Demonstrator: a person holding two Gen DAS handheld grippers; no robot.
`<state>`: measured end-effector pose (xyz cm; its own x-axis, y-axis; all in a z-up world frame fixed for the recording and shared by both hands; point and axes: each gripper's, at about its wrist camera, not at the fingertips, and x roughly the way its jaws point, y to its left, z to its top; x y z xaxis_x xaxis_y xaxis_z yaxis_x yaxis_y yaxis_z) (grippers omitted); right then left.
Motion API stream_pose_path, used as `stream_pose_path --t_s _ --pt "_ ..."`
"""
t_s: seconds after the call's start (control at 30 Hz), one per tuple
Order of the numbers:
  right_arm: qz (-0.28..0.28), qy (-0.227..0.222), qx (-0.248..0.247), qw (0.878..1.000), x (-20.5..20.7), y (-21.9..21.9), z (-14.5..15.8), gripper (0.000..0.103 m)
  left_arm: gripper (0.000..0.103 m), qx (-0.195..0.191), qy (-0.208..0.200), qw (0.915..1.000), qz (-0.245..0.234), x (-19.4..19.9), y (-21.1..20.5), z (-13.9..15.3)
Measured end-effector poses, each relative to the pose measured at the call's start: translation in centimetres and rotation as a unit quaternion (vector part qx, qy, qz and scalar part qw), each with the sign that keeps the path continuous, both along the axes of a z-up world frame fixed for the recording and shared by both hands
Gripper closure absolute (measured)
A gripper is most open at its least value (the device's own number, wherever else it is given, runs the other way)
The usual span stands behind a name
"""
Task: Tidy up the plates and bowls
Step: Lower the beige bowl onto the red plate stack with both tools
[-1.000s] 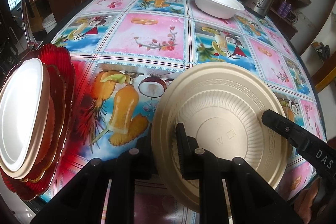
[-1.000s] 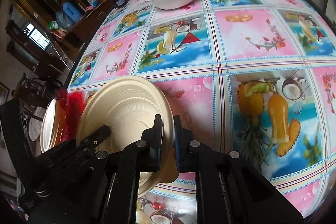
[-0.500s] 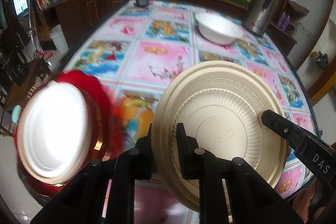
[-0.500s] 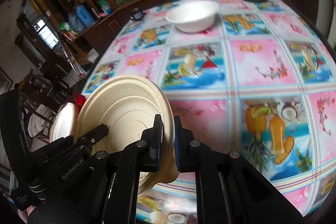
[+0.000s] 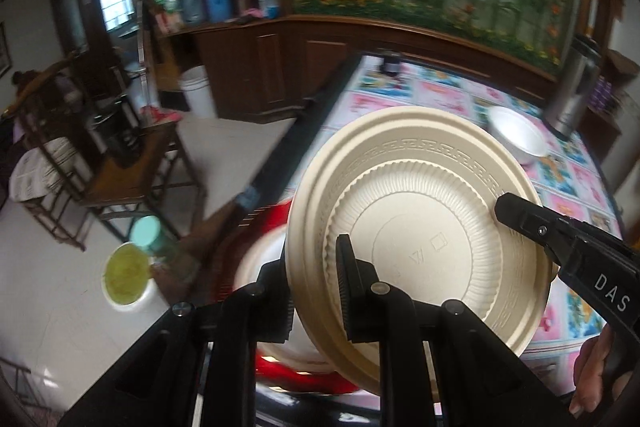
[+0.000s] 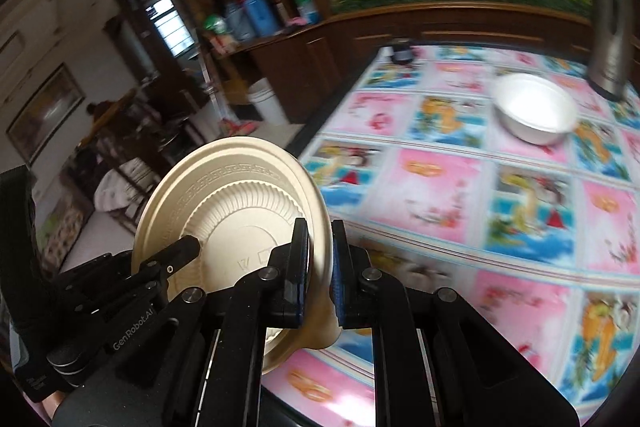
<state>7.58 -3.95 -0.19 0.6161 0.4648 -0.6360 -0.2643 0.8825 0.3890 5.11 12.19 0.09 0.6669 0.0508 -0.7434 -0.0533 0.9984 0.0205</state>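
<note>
A cream plate [image 5: 420, 227] with a ribbed underside is held on edge, its bottom facing both cameras. My left gripper [image 5: 314, 291] is shut on its lower left rim. My right gripper [image 6: 318, 267] is shut on its right rim, and shows in the left wrist view [image 5: 560, 243]. The plate shows in the right wrist view [image 6: 228, 211], with the left gripper [image 6: 160, 267] beside it. Behind the plate, a white dish on red plates [image 5: 260, 259] lies partly hidden at the table's left edge. A white bowl [image 6: 536, 111] stands far back on the table.
The table has a colourful fruit-print cloth [image 6: 480, 195]. A steel kettle [image 6: 610, 19] stands behind the bowl. A small dark object [image 6: 402, 53] sits at the far table edge. Left of the table are floor, a wooden chair [image 5: 112, 163], a white bucket [image 5: 196, 95] and cabinets.
Both grippers have lifted and swung left with the plate held between them. The red-and-white stack has slipped behind the plate, and the floor left of the table has come into view.
</note>
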Motion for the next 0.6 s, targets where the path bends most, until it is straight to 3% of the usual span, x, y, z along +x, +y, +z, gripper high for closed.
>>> stream_pose_path --t_s 0.27,0.6 --pt "0.046 0.044 -0.015 0.998 2.4 5.2 -2.8 0.092 0.086 -0.002 0.054 0.9979 0.035 1.4 3.7 -3.5" --pt "0.049 0.085 -0.032 0.995 3.5 6.5 -6.6 0.092 0.084 0.000 0.093 0.9949 0.039 1.7 4.5 -6.7"
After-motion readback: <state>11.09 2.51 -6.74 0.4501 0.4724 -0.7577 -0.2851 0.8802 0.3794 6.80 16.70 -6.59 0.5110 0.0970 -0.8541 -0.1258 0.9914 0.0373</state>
